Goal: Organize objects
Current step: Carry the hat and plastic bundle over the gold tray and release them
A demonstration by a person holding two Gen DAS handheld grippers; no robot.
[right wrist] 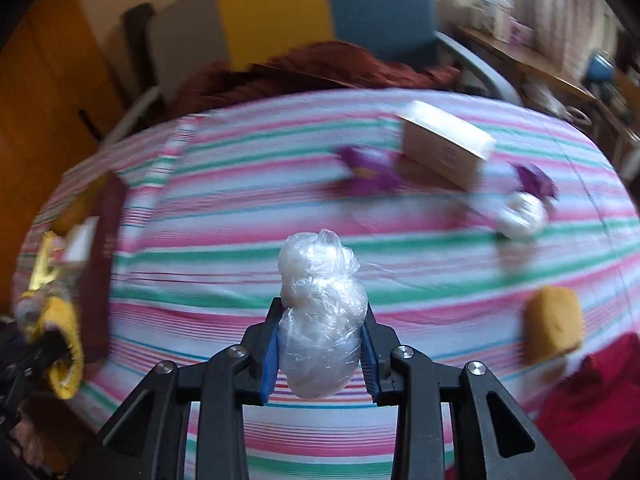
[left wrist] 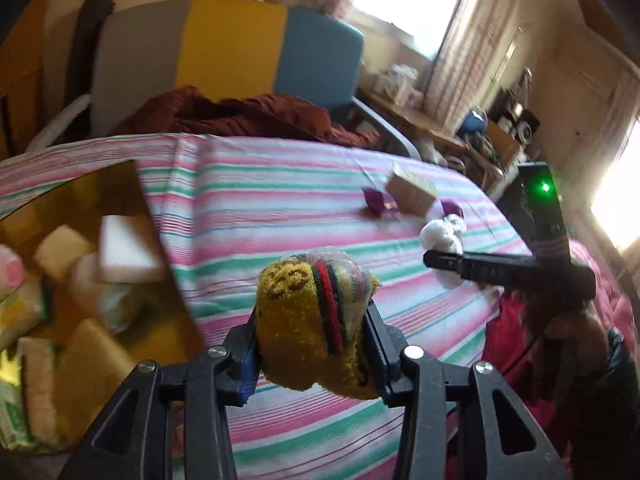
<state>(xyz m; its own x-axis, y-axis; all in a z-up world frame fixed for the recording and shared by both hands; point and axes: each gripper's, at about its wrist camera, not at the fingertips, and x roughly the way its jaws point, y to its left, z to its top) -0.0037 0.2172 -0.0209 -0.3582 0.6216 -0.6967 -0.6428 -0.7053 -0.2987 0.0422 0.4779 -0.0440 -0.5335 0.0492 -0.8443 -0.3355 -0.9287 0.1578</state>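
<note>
My left gripper is shut on a rolled yellow sock with red and green stripes, held above the striped bedsheet. Left of it stands an open box holding sponges and a white block. My right gripper is shut on a white bundle wrapped in clear plastic, also above the sheet. It shows in the left wrist view as a black bar at the right. The left gripper with the sock appears at the left edge, beside the box's dark wall.
On the sheet lie a cream carton, two purple wrappers, a white ball and a tan sponge. Red cloth lies at the near right. A grey, yellow and blue chair and a rust blanket stand beyond the bed.
</note>
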